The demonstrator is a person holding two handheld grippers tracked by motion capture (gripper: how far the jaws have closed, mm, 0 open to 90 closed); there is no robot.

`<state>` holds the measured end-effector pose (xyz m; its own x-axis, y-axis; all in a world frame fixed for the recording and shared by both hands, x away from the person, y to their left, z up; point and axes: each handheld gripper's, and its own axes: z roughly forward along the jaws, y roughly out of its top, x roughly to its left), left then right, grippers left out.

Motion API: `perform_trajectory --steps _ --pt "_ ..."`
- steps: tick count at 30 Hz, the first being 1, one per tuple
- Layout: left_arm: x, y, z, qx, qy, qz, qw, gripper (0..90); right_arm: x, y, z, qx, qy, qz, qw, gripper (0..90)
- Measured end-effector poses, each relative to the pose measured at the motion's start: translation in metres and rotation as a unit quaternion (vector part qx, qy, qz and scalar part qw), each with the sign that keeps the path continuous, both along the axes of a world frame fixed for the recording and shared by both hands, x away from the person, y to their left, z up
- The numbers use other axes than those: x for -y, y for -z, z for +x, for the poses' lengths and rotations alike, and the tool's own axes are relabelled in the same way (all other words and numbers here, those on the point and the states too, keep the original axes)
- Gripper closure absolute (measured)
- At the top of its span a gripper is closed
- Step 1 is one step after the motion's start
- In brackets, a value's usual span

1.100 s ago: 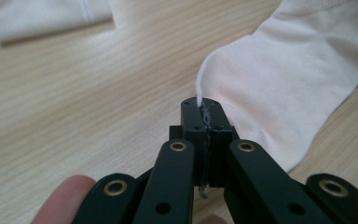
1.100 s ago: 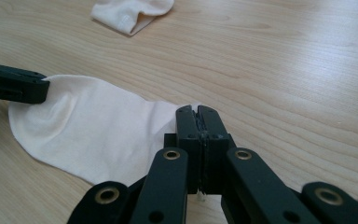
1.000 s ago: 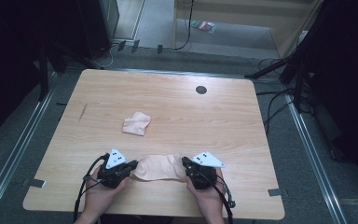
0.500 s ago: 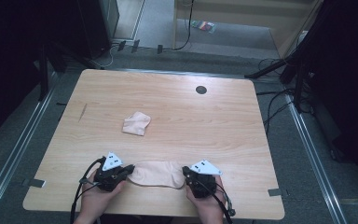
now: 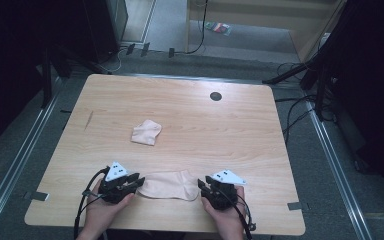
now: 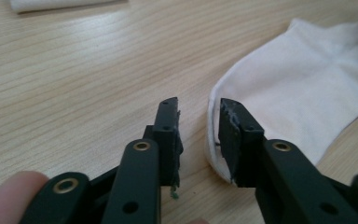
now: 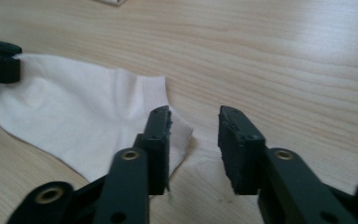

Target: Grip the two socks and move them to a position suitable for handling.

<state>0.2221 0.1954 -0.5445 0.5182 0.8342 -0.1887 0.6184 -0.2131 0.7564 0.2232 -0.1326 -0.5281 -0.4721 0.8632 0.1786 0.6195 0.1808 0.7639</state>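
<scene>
A pale sock (image 5: 169, 185) lies flat on the wooden table (image 5: 230, 135) near its front edge, between the two grippers. My left gripper (image 5: 136, 183) is at the sock's left end and stands open. In the left gripper view the left gripper (image 6: 198, 105) has bare wood in its gap, and the sock (image 6: 307, 88) curves past the right jaw. My right gripper (image 5: 202, 186) is at the sock's right end, also open. In the right gripper view the right gripper (image 7: 193, 114) has the sock's (image 7: 74, 116) corner under the left jaw.
A second pale sock (image 5: 146, 132), folded, lies at the middle of the table. A round black hole (image 5: 215, 96) sits near the far edge. Dark stands and cables surround the table on the floor.
Both grippers and the sock have come back toward the front edge. The sock now lies spread flat with the jaws apart at its ends.
</scene>
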Motion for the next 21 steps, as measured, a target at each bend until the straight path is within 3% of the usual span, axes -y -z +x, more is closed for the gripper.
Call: perform_trajectory --steps 1,2,5,6,7,8,9,11,17,18,19,21 --pt "0.000 0.000 0.000 0.000 0.000 0.000 1.0000 62.2 0.000 0.000 0.000 0.000 0.000 0.000 1.0000 62.4" --pt "-0.004 -0.002 0.001 0.002 -0.006 -0.015 0.9999 59.8 0.004 -0.002 0.000 0.007 0.003 0.006 1.0000 57.2" --pt "-0.006 -0.002 0.002 0.006 -0.014 -0.018 0.9997 57.3 0.006 -0.004 0.000 0.015 0.009 0.007 0.9998 50.3" --pt "-0.008 -0.003 0.002 0.009 -0.022 -0.016 0.9996 54.5 0.007 -0.005 0.001 0.021 0.018 0.006 0.9996 40.5" --pt "-0.008 -0.003 0.002 0.009 -0.022 -0.016 0.9996 53.3 0.007 -0.005 0.001 0.021 0.018 0.006 0.9996 40.5" --pt "-0.009 -0.003 0.003 0.013 -0.027 -0.019 0.9994 52.0 0.007 -0.007 0.002 0.030 0.019 0.000 0.9994 29.1" --pt "-0.009 -0.003 0.003 0.013 -0.027 -0.019 0.9994 51.6 0.007 -0.007 0.002 0.030 0.019 0.000 0.9994 29.1" --pt "-0.012 -0.003 0.006 0.014 -0.032 -0.021 0.9992 50.0 0.006 -0.013 0.000 0.044 0.029 0.003 0.9986 16.6" --pt "-0.022 -0.005 0.019 0.012 -0.051 -0.040 0.9978 46.8 0.014 -0.028 0.001 0.081 0.029 0.007 0.9962 8.0" --pt "-0.023 -0.005 0.022 0.013 -0.055 -0.041 0.9976 46.0 0.018 -0.029 0.002 0.083 0.026 0.002 0.9962 6.7" --pt "-0.024 -0.005 0.025 0.014 -0.060 -0.044 0.9972 42.1 0.028 -0.025 0.002 0.089 0.022 -0.020 0.9956 4.8" --pt "-0.028 -0.005 0.035 0.013 -0.076 -0.051 0.9957 37.1 0.043 -0.018 0.004 0.089 0.036 -0.010 0.9954 4.4"
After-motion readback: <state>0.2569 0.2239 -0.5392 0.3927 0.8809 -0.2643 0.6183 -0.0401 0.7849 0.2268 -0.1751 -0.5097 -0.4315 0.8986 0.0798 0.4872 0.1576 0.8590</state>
